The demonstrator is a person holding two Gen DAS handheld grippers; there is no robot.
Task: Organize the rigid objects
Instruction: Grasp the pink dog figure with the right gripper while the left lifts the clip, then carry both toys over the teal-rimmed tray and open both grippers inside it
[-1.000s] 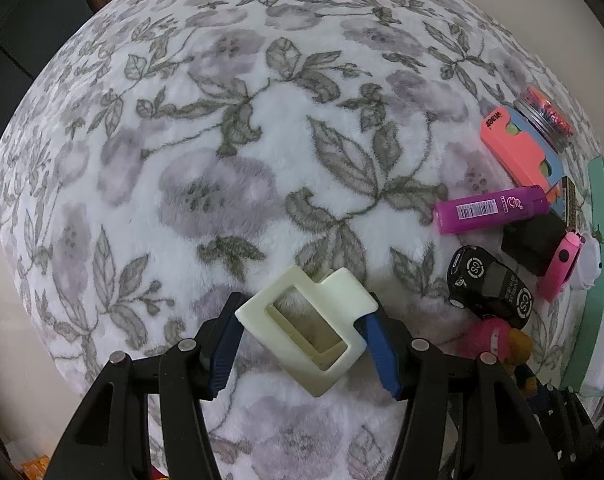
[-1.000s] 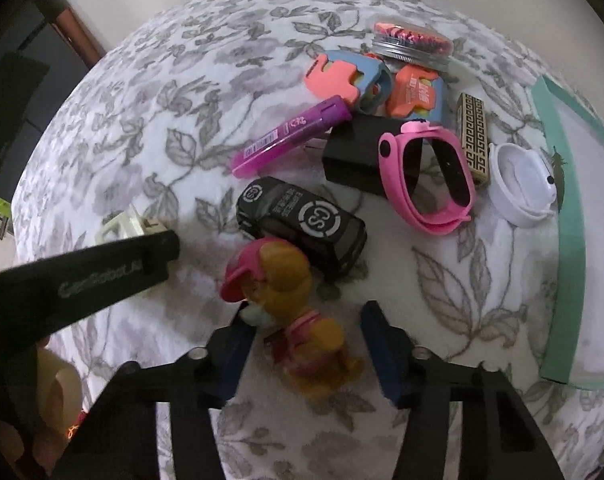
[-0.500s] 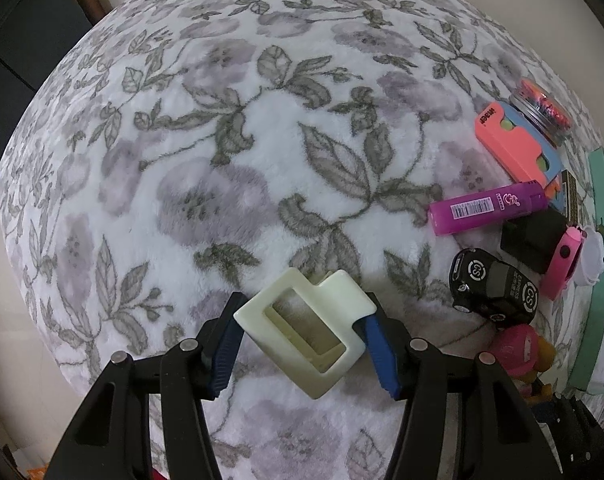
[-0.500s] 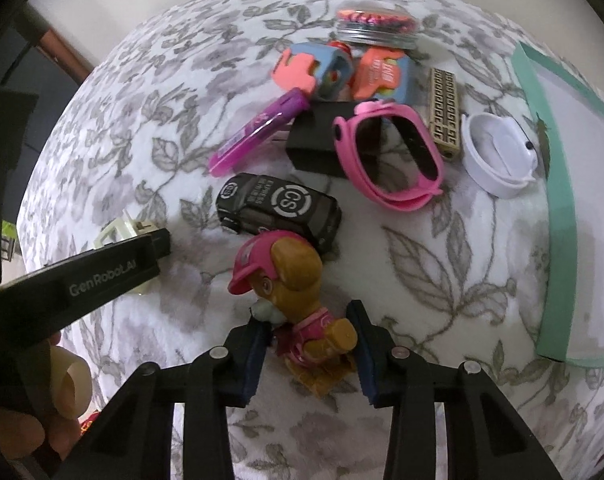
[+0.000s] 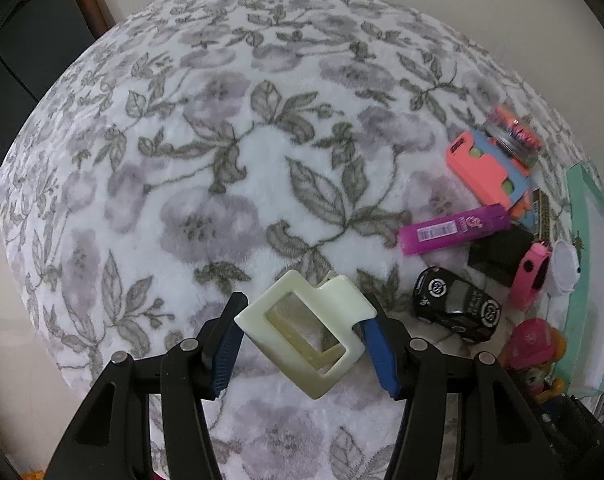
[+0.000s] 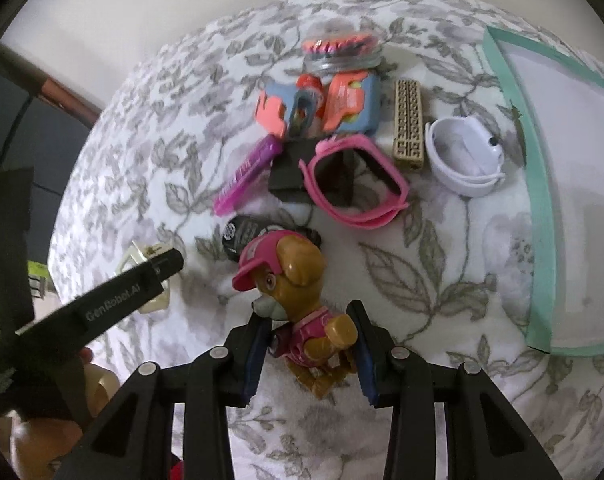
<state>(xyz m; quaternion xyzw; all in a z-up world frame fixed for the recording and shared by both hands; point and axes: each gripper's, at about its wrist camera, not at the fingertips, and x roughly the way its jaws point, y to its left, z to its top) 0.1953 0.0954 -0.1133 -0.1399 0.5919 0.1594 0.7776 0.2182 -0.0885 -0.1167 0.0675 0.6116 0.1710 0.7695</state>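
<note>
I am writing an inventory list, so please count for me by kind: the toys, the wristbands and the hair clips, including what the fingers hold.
Toys: 2 (pup figure, black toy car)
Wristbands: 2 (pink wristband, white wristband)
Hair clips: 1 (cream claw clip)
Total: 5

Soft, even indoor light, shadows faint. Heavy fisheye bending with dark corners. Slight blur throughout, no glare.
</note>
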